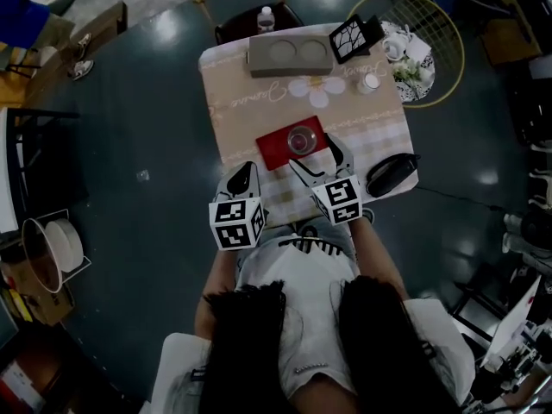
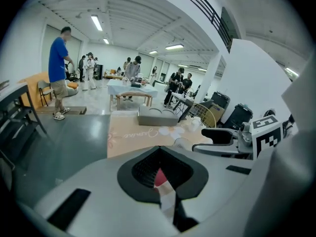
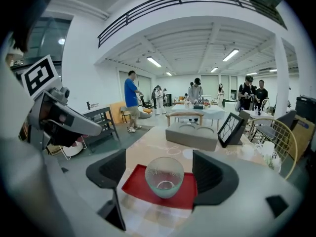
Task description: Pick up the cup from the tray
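Observation:
A clear glass cup (image 1: 301,140) stands upright on a flat red tray (image 1: 272,152) near the front of a table with a beige cloth (image 1: 233,102). In the right gripper view the cup (image 3: 164,176) sits on the tray (image 3: 136,184) between the black pads of my right gripper (image 3: 159,168). That gripper is open and its pads stand clear of the glass on both sides. In the head view the right gripper (image 1: 315,155) straddles the tray's near edge. My left gripper (image 1: 242,178) hovers at the tray's left front corner, shut and empty; its tips (image 2: 159,149) meet over the tablecloth.
At the table's far side lie a grey two-hole holder (image 1: 289,56), a black framed panel (image 1: 354,37) and a white flower mat (image 1: 315,89). A black oval object (image 1: 390,173) rests at the right front corner. A round wire side table (image 1: 431,41) stands beyond. People stand far off.

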`<state>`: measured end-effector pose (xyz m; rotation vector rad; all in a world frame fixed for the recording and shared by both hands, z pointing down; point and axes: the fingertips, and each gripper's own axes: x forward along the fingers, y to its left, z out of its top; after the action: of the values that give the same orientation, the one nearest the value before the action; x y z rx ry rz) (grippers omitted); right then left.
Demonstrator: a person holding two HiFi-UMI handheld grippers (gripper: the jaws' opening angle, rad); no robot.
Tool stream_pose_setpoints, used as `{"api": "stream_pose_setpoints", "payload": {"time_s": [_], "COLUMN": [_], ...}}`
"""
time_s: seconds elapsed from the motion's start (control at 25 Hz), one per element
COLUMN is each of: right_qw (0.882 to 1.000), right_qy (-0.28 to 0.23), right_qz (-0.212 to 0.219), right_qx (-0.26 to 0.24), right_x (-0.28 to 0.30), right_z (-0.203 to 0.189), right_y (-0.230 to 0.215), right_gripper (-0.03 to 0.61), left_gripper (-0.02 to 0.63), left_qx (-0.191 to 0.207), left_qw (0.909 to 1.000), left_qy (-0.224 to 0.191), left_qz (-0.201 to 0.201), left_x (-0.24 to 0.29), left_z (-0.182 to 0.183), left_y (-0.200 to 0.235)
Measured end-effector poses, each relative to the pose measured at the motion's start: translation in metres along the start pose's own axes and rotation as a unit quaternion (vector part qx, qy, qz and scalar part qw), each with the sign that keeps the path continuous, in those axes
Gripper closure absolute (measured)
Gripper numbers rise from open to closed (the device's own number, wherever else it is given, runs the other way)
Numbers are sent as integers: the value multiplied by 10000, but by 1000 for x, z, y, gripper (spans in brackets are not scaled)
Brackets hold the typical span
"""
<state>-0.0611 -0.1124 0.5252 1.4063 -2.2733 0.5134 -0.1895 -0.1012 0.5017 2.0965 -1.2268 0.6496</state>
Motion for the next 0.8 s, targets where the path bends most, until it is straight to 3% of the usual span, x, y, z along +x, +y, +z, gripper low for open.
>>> {"api": "stream_pose_setpoints", "payload": {"time_s": [0.32, 0.52, 0.8], "right_qw": [9995, 9987, 9976], "right_qy": [138, 243, 356], "right_qz": [290, 451, 540], "right_qx": [-10, -80, -251], "right_x": [25, 40, 53], "right_z": [-11, -20, -32], "right_y": [-2, -4, -6], "right_gripper": [166, 164, 164], "left_gripper": [606, 606, 606], "left_qx": [45, 313, 226], "left_qw": [9995, 9983, 9975], "left_qy": [255, 418, 587], "left_qz": [197, 262, 322], "left_x": [14, 27, 36], "left_z": [-4, -3, -5], "left_y": [-1, -5, -5]}}
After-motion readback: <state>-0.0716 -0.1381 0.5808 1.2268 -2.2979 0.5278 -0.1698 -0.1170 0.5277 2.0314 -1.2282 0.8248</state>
